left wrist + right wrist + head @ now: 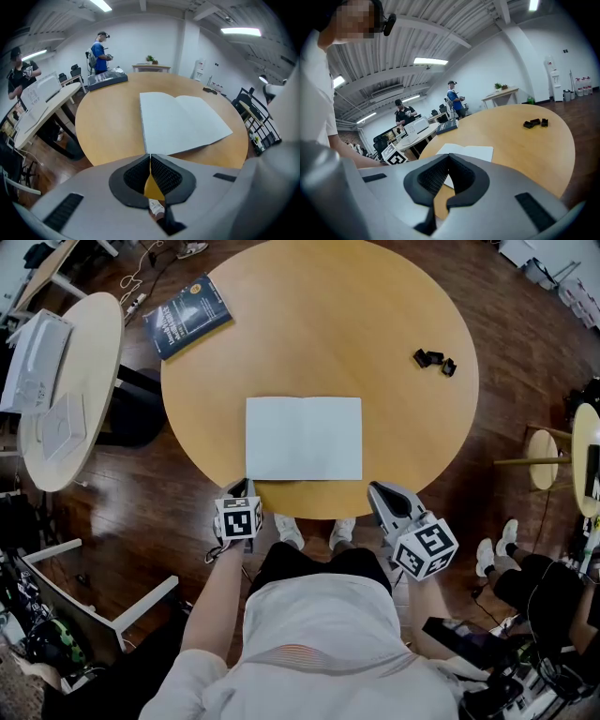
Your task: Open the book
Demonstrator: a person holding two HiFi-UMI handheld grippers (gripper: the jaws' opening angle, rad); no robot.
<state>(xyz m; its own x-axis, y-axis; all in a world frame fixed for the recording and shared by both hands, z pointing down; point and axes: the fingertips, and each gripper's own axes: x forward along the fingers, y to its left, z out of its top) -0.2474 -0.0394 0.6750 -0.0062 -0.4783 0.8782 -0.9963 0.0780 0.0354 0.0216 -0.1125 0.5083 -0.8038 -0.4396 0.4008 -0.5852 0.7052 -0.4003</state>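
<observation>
A book (304,438) lies open flat on the round wooden table (319,324), showing two blank white pages, near the table's front edge. My left gripper (242,487) hovers at that edge just off the book's near left corner, jaws shut with nothing between them. In the left gripper view the open book (183,122) lies just beyond the closed tips (150,157). My right gripper (380,491) sits off the book's near right corner, also shut and empty. In the right gripper view the book (468,152) shows past its tips (449,157).
A closed blue book (187,315) lies at the table's far left edge. Small black pieces (435,360) sit at the far right. A second table (70,390) with white boxes stands to the left, a stool (544,458) to the right. Two people (98,51) stand in the background.
</observation>
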